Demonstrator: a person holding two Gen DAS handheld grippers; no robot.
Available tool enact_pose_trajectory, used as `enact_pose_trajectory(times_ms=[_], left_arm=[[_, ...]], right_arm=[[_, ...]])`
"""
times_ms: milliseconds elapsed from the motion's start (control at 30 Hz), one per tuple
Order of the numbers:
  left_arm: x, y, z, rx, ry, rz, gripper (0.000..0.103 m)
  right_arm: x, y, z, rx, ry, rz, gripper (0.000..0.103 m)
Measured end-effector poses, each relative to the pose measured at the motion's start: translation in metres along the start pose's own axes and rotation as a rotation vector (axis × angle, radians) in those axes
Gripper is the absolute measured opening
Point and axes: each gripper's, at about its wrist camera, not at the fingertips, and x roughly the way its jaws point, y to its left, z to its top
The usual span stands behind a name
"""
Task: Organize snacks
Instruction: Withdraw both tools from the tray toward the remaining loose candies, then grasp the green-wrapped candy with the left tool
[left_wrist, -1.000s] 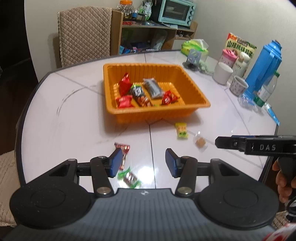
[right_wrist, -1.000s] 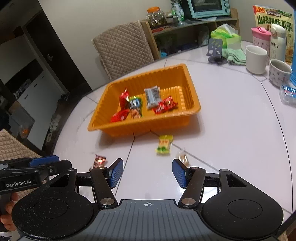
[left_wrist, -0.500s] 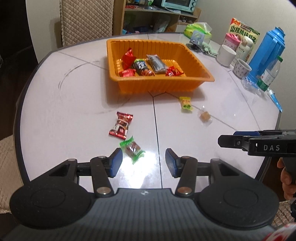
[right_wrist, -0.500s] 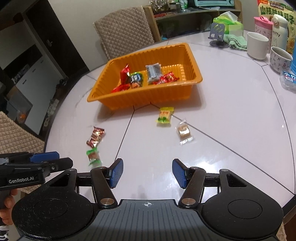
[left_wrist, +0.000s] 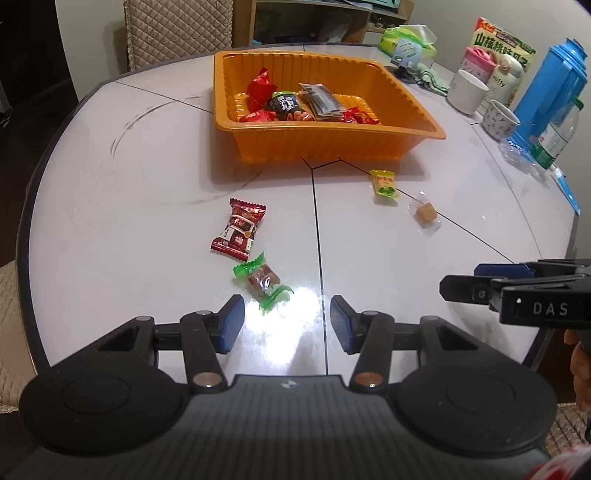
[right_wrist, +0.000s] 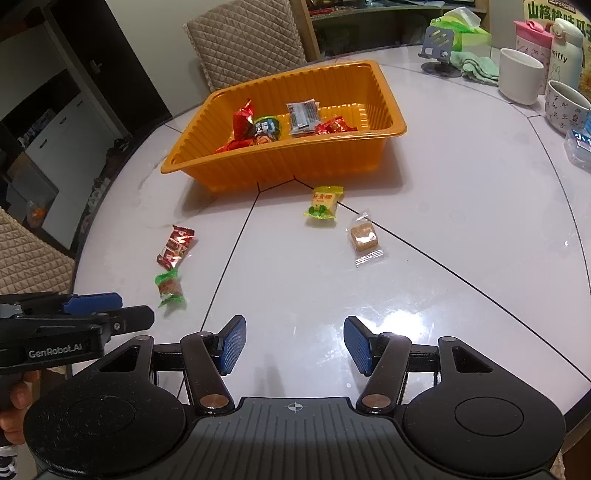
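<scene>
In the left wrist view, the left gripper (left_wrist: 287, 325) sits low in the frame with its jaws spread wide and nothing between them, above the white table (left_wrist: 110, 229). Just above its left finger lies the green-wrapped candy (left_wrist: 263, 280), with the dark red packet (left_wrist: 239, 232) just beyond it toward frame centre. The orange tray (left_wrist: 317, 142) fills the upper middle, holding several wrapped snacks. Below the tray's right end lie the yellow packet (left_wrist: 385, 184) and the clear-wrapped brown cube (left_wrist: 424, 213). In the right wrist view, the right gripper (right_wrist: 294, 345) is likewise wide open and empty at the bottom. The yellow packet (right_wrist: 323, 202) and brown cube (right_wrist: 364, 238) lie at centre, close together; the red packet (right_wrist: 176, 246) and green candy (right_wrist: 169, 287) lie at left, near the left gripper's (right_wrist: 122, 312) fingers.
</scene>
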Motion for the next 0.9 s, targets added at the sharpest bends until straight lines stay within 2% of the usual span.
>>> enact_pose_trajectory(times_ms=[533,767,900], left_arm=[[0.033,0.003,0.011,-0.07,-0.015,0.048,0.047],[0.045,0.002,0.016,-0.076,-0.007,0.086,0.043],[0.049,0.0,0.016,-0.059,-0.001,0.101,0.037]], right_arm=[[0.017,-0.024,0.016,0.022,0.027,-0.006,0.059],[0.024,-0.032,0.022,0.024,0.04,-0.003,0.059],[0.027,-0.034,0.025,0.021,0.045,0.0,0.059]])
